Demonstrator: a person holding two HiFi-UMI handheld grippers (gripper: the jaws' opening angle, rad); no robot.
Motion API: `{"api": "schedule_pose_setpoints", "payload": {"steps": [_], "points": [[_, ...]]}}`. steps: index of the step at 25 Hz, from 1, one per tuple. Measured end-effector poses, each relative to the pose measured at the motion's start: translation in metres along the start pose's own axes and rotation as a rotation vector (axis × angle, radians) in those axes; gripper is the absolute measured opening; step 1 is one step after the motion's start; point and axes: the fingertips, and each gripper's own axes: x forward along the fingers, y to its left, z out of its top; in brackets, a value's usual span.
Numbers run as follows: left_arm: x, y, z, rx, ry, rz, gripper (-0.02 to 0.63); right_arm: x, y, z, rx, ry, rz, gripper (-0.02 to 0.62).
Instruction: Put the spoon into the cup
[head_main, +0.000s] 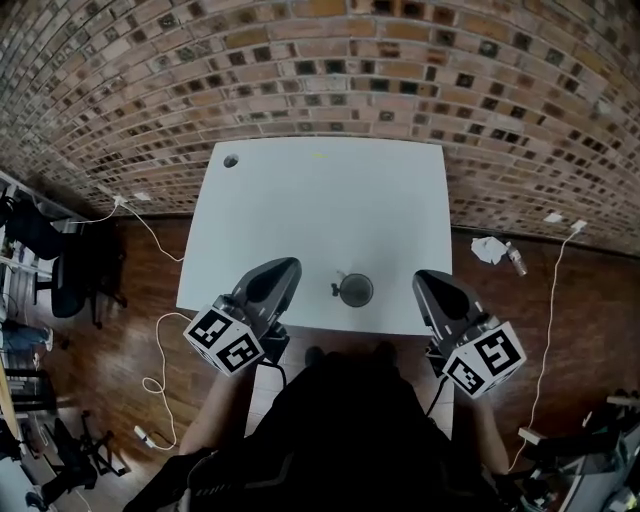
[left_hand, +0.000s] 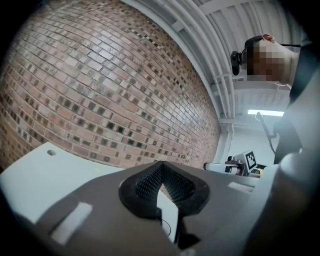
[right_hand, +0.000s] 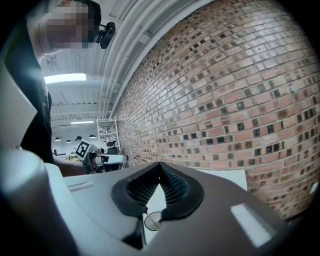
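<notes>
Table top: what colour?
Plain white table top, with no pattern. It shows best in the head view.

The left gripper (head_main: 289, 263) and right gripper (head_main: 424, 276) are smooth grey tapering shells with black ribbed pads (left_hand: 150, 182) and pale rectangular insets (left_hand: 70, 222). Each carries a white cube (head_main: 225, 340) printed with black square markers and trails a thin black cable (head_main: 279, 372). The person wears a black top (head_main: 345, 420).
</notes>
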Motion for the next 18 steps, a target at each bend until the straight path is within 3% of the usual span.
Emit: {"api": "schedule_pose_setpoints", "payload": {"steps": [8,18], "points": [[-0.004,0.004,0.025,0.070,-0.041,0.031,0.003,0.011,-0.003,0.006,-0.038,0.008,-0.005,0.006],[-0.011,0.007,0.026,0.054,-0.043,0.047,0.003,0.022,0.008,0.011,-0.061,0.018,0.041,0.006]]}}
